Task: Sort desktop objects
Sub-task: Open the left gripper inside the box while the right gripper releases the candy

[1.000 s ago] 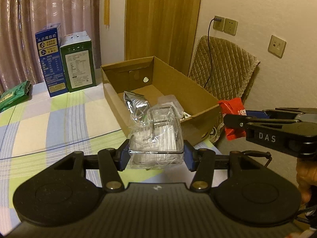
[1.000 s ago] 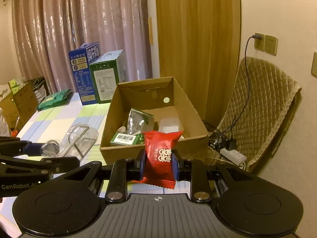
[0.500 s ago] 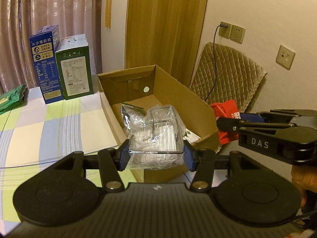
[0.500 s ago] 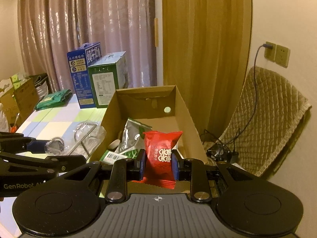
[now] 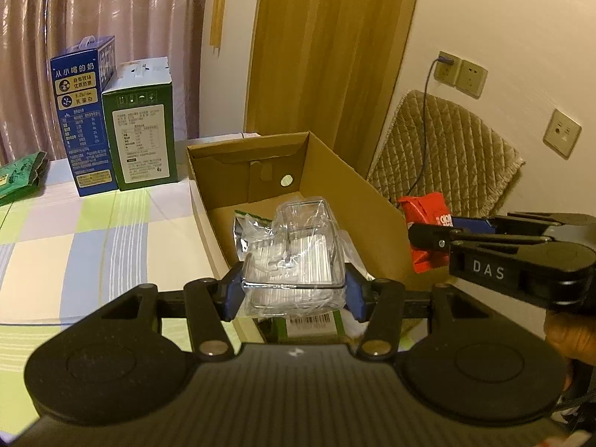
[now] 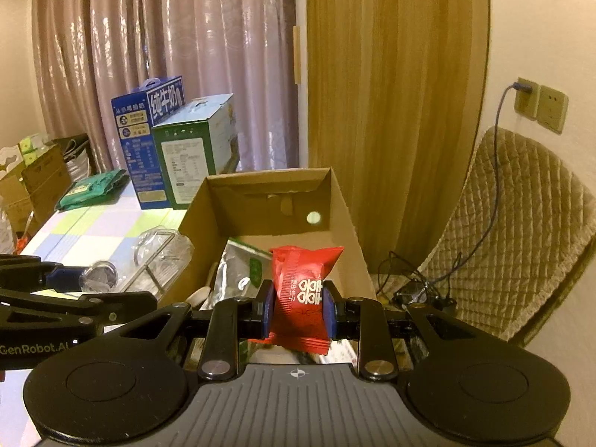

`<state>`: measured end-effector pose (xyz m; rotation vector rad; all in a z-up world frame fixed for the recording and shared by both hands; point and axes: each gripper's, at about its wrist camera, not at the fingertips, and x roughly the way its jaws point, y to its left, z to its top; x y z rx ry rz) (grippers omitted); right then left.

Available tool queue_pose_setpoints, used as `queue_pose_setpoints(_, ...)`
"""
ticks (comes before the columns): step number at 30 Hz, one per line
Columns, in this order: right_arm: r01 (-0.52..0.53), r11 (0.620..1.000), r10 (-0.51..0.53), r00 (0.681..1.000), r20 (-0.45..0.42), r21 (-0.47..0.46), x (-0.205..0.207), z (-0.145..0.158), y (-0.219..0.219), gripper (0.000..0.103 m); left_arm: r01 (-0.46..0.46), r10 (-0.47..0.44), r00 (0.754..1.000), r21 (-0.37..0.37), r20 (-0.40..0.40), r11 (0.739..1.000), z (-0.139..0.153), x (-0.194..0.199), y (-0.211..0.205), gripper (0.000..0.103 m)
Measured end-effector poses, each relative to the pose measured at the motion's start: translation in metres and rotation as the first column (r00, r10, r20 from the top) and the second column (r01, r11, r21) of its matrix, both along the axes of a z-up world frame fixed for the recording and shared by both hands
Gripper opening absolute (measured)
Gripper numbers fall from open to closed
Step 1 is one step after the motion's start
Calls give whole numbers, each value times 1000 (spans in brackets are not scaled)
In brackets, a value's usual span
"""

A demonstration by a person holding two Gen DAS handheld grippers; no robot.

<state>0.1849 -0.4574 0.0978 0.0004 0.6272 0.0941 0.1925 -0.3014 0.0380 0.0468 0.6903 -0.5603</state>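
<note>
My left gripper [image 5: 293, 292] is shut on a clear plastic box in a clear wrap [image 5: 294, 257] and holds it over the near end of an open cardboard box [image 5: 327, 171]. My right gripper [image 6: 298, 311] is shut on a red snack packet [image 6: 303, 290] and holds it above the same cardboard box [image 6: 346, 216], near its front right side. The red packet also shows in the left wrist view [image 5: 428, 219], and the clear box in the right wrist view [image 6: 156, 257]. Inside the box lie a silver foil bag [image 6: 238, 268] and a green packet with a barcode [image 5: 309, 326].
A blue carton [image 5: 83, 111] and a green carton [image 5: 143, 126] stand at the back of the checked tablecloth [image 5: 74, 253]. A green bag [image 5: 18, 177] lies at the far left. A quilted chair [image 6: 521, 231] with cables stands to the right of the table.
Both grippers have moved forward and up over the cardboard box, each still holding its item. The box now lies directly beneath them.
</note>
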Motion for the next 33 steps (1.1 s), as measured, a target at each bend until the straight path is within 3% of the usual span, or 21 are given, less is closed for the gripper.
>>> queue_pose_setpoints(17, -3, 1000, 3, 999, -46, -4, 68, -15, -8, 24, -26, 26, 1000, -7, -17, 1000, -10, 69, -24, 49)
queue_pose_setpoints(18, -2, 1000, 2, 999, -49, -4, 70, -16, -8, 24, -29, 29, 1000, -7, -11, 1000, -10, 70, -25, 51)
queue_pose_setpoints(19, -1, 1000, 1, 999, -51, -3, 72, -17, -9, 24, -35, 35, 999, 1, 1, 999, -10, 72, -26, 65)
queue_pose_setpoints(21, 2, 1000, -2, 998, -56, -4, 75, -19, -9, 24, -30, 30, 999, 7, 11, 1000, -8, 73, -27, 80)
queue_pose_setpoints(33, -3, 1000, 4, 997, -79, 17, 80, -25, -2, 24, -102, 102, 995, -28, 5, 994, -1, 66, 22, 80)
